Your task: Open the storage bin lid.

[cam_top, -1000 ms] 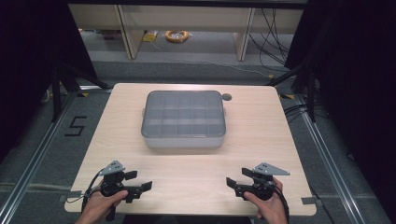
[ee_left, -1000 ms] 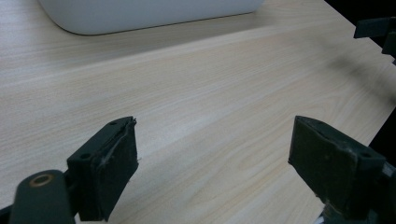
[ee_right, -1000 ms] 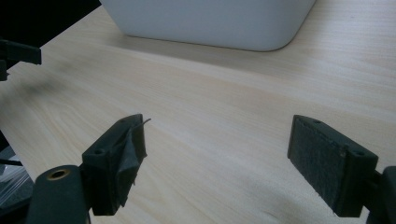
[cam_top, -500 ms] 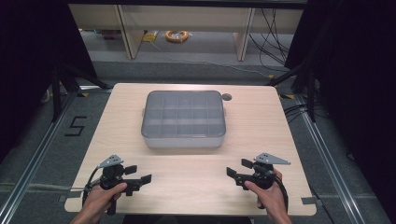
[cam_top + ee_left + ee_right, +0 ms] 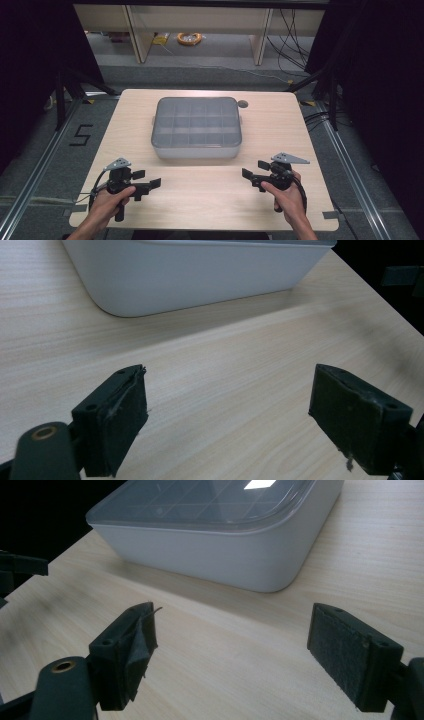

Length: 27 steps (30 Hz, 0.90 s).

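1. Holding both tools low near your edge, you have the left gripper (image 5: 148,186) and right gripper (image 5: 254,176) with jaws apart and empty.
2. Aim each at a near corner of the box (image 5: 196,127), mid-table, well ahead.
3. Keep them level; the lid (image 5: 210,500) is on, so approach its sides evenly.

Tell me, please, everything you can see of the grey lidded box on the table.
The box is a shallow, rounded-corner rectangle of pale grey plastic, by its look, closed by a translucent lid through which a grid of compartments shows; their contents cannot be made out. Small tabs jut from its two short sides. It sits flat on the wooden table, near the middle, towards the far edge. Neither gripper touches it; both hover apart from it, nearer the person.
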Each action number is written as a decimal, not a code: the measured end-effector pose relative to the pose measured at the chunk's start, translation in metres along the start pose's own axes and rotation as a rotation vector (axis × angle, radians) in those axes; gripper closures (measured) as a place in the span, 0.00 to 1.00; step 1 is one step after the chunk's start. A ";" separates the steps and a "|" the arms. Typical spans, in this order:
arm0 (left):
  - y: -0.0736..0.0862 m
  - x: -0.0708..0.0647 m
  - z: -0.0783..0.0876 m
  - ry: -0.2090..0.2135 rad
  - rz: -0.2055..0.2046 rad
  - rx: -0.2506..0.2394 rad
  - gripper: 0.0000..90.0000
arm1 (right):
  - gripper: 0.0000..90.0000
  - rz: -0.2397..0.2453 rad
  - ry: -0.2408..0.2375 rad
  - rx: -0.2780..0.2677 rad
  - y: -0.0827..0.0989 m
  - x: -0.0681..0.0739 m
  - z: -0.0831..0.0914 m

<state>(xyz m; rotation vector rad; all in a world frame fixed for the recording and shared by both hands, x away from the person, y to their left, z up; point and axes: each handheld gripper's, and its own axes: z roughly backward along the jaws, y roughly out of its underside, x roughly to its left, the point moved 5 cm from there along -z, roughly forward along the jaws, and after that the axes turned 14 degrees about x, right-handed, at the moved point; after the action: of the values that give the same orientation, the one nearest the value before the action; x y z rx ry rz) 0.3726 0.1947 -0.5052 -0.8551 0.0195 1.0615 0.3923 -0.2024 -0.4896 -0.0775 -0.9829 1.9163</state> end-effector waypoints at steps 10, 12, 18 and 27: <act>-0.031 0.021 0.005 -0.003 0.046 -0.033 0.16 | 0.24 -0.008 -0.017 -0.034 -0.033 -0.008 -0.004; -0.039 0.025 0.005 -0.008 0.054 -0.041 0.16 | 0.25 -0.041 -0.018 -0.025 -0.040 -0.009 -0.004; -0.061 0.036 0.004 -0.013 0.067 -0.055 0.16 | 0.26 -0.060 -0.033 -0.032 -0.064 -0.020 -0.016; -0.089 0.056 -0.004 -0.041 0.106 -0.075 0.16 | 0.27 -0.086 -0.028 -0.024 -0.086 -0.042 -0.031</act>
<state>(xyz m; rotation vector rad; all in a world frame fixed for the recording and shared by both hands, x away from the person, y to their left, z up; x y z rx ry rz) 0.4718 0.2165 -0.4767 -0.9073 -0.0096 1.1853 0.4902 -0.1968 -0.4678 -0.0219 -1.0119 1.8322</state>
